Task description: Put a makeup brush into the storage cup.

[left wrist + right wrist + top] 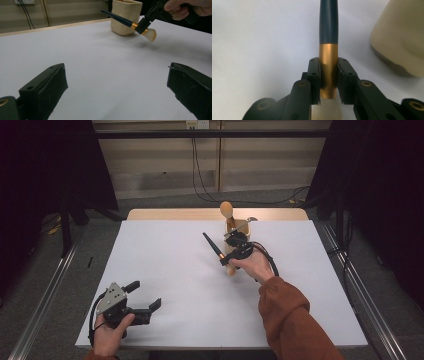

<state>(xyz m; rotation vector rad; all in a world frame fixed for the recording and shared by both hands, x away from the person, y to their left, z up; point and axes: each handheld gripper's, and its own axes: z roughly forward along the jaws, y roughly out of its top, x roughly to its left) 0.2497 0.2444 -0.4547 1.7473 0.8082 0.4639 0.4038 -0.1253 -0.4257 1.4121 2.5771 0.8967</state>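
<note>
A brush with a dark blue handle (212, 245), a gold band (328, 57) and white bristles (151, 34) hangs above the white table (170, 265). My right gripper (224, 258) is shut on the gold band, just in front of a cream cup (240, 227). The handle points up and to the left in the high view. In the left gripper view the brush (120, 19) floats clear of the table beside the cup (125, 17). My left gripper (145, 295) rests near the front left of the table, jaws wide open with nothing between them.
The cream cup (402, 37) at the back of the table holds a wooden spoon (227, 210) and a metal utensil (249, 220). Cables run along the floor behind the table. Metal rails flank both sides.
</note>
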